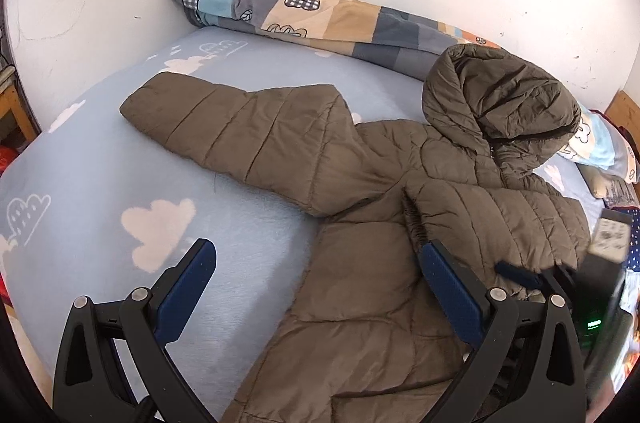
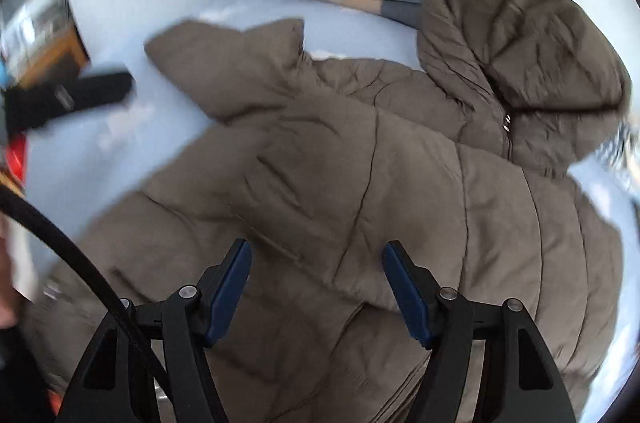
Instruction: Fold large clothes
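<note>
An olive-brown quilted jacket (image 1: pixel 360 215) lies front-up on a light blue sheet with white clouds (image 1: pixel 100 183). One sleeve (image 1: pixel 224 127) stretches out to the left. The other sleeve (image 1: pixel 500 215) lies folded across the chest, and the hood (image 1: pixel 496 95) sits at the far right. My left gripper (image 1: pixel 320 257) stands open over the jacket's left edge, nothing between its pads. The right wrist view is blurred: my right gripper (image 2: pixel 317 253) hovers open above the jacket (image 2: pixel 360 163), gripping nothing. One of its blue pads (image 1: pixel 516 273) shows beside the folded sleeve.
A rolled patchwork quilt (image 1: pixel 320 15) lies along the white wall behind the jacket. A pillow (image 1: pixel 600 147) sits at the right past the hood. Wooden furniture (image 1: pixel 12 111) stands off the bed's left side. A black cable (image 2: pixel 80 263) crosses the right view's lower left.
</note>
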